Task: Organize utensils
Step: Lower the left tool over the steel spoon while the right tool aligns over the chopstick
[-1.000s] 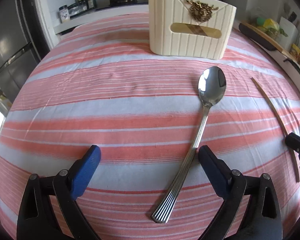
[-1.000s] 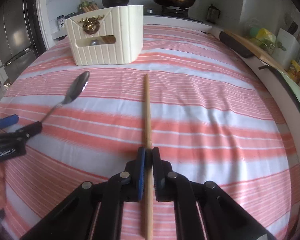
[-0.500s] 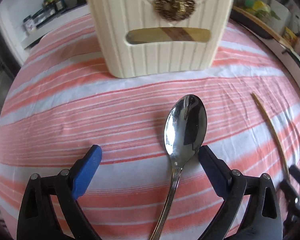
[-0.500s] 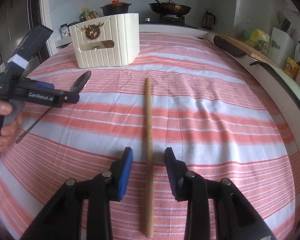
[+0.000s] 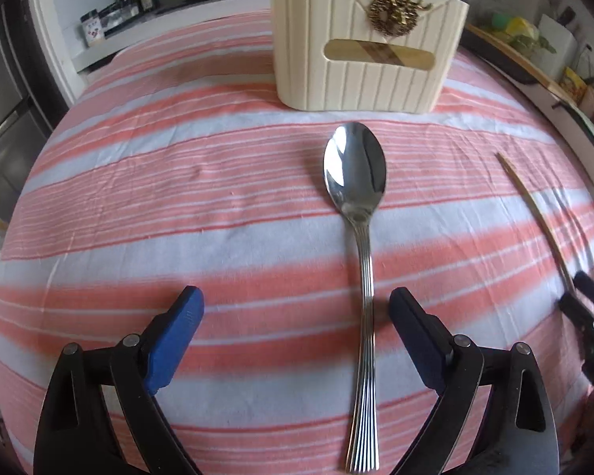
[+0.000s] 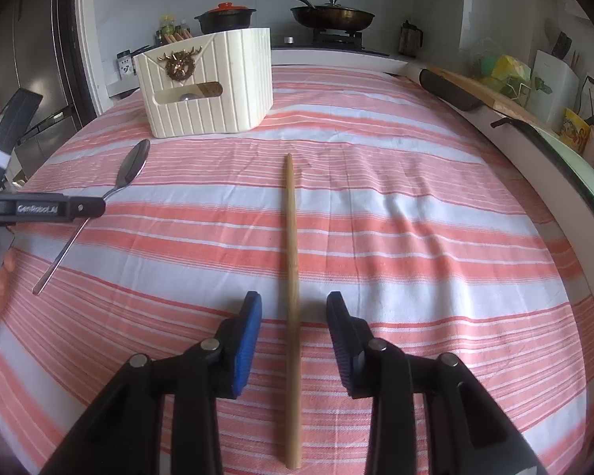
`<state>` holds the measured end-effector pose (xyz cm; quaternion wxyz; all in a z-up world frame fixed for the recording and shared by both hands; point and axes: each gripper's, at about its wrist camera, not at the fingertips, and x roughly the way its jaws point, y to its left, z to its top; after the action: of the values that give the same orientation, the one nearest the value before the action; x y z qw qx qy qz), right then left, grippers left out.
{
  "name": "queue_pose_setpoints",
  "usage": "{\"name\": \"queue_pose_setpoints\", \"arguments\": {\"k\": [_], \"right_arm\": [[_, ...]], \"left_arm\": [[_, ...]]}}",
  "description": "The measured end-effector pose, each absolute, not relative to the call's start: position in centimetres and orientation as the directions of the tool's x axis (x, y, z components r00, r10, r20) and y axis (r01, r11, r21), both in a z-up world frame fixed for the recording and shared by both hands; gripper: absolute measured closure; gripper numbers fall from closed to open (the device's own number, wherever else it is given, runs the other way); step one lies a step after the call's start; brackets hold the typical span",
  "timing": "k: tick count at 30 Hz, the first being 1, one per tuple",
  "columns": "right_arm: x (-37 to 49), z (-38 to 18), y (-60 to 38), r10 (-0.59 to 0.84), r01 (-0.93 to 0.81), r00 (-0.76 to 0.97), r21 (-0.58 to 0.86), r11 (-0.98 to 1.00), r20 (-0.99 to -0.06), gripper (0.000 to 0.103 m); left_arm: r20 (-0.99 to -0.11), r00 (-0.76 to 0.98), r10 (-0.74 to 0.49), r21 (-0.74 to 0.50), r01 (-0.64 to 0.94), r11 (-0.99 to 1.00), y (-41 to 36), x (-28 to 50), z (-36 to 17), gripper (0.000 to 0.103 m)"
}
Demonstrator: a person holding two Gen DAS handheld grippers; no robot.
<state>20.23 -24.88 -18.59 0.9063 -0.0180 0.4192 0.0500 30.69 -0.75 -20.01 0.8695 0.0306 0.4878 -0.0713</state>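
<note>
A steel spoon (image 5: 358,206) lies on the striped cloth, bowl toward the cream utensil holder (image 5: 368,39). My left gripper (image 5: 295,304) is open above the spoon's handle, which runs near the right finger. A wooden chopstick (image 6: 292,277) lies lengthwise on the cloth. My right gripper (image 6: 295,308) is open with its jaws either side of the chopstick, not touching it. The holder (image 6: 206,87) stands at the back left in the right wrist view, with the spoon (image 6: 130,166) in front of it. The chopstick also shows in the left wrist view (image 5: 534,209).
The striped cloth (image 6: 415,217) covers the table. A stove with a pot (image 6: 225,18) and a pan (image 6: 332,16) stands behind. A board and clutter (image 6: 507,79) line the right edge. A fridge (image 6: 31,59) is on the left.
My right gripper opened and let go of the chopstick, which now lies on the cloth. My left gripper swung toward the holder, then pulled back over the spoon's handle.
</note>
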Motion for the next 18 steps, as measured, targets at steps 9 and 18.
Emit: {"name": "queue_pose_setpoints", "arguments": {"k": [9, 18], "right_arm": [[20.1, -18.7, -24.2, 0.079, -0.131, 0.636, -0.007, 0.991, -0.767, 0.042], [20.3, -18.8, -23.9, 0.077, -0.132, 0.632, -0.009, 0.991, -0.772, 0.041]], "left_arm": [[-0.831, 0.543, -0.123, -0.002, 0.218, 0.976, -0.4, 27.9, -20.4, 0.000], [-0.813, 0.569, -0.123, -0.002, 0.208, 0.978, -0.4, 27.1, -20.4, 0.001]]}}
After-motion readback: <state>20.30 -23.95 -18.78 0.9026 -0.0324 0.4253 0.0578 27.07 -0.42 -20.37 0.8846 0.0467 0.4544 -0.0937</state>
